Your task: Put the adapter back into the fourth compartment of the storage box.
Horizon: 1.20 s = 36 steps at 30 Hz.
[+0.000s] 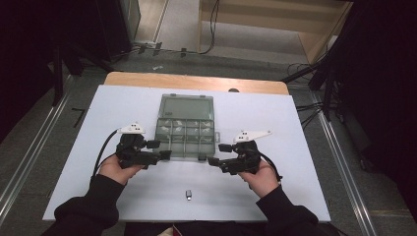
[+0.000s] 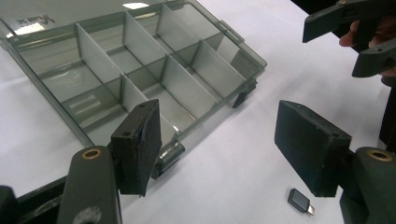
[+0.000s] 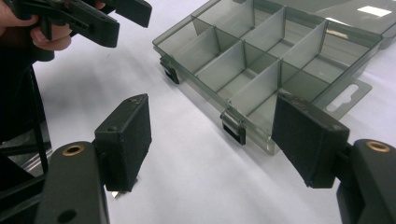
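The organizer box (image 1: 187, 130) lies open and empty in the table's middle, the small adapter (image 1: 188, 194) sits apart near the front edge, and both the left gripper (image 1: 160, 150) and right gripper (image 1: 220, 154) are wide open, holding nothing, so it seems nothing is placed yet

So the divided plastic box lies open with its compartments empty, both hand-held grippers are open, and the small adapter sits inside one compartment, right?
Not quite. The small adapter lies on the white table, outside the box, on the person's side, as the high view shows. The rest holds: the compartments are empty, and the left hand-held gripper and right hand-held gripper are open.
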Available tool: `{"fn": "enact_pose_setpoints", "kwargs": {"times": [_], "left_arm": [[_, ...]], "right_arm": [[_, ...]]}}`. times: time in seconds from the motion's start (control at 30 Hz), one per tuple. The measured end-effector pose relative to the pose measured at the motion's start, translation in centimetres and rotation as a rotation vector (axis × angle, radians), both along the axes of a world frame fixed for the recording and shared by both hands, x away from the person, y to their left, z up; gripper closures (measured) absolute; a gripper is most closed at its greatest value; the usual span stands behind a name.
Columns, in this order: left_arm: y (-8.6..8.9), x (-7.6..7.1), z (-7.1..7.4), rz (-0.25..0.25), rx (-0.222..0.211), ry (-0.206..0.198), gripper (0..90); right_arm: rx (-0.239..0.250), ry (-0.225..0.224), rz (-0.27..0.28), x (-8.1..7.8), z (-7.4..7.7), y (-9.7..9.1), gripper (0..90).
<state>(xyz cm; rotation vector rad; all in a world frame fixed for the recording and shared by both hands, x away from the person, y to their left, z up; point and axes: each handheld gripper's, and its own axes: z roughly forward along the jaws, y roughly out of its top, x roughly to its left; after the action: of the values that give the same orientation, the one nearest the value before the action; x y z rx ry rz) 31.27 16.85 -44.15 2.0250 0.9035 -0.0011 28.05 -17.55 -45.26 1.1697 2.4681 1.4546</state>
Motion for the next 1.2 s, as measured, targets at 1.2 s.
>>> {"fn": "enact_pose_setpoints", "kwargs": {"times": [1.2], "left_arm": [[1.8, -3.8, -1.3, -0.043, 0.035, 0.005, 32.5]], "right_arm": [[-0.04, 0.036, 0.108, -1.1, -1.6, 2.5, 26.7]]}}
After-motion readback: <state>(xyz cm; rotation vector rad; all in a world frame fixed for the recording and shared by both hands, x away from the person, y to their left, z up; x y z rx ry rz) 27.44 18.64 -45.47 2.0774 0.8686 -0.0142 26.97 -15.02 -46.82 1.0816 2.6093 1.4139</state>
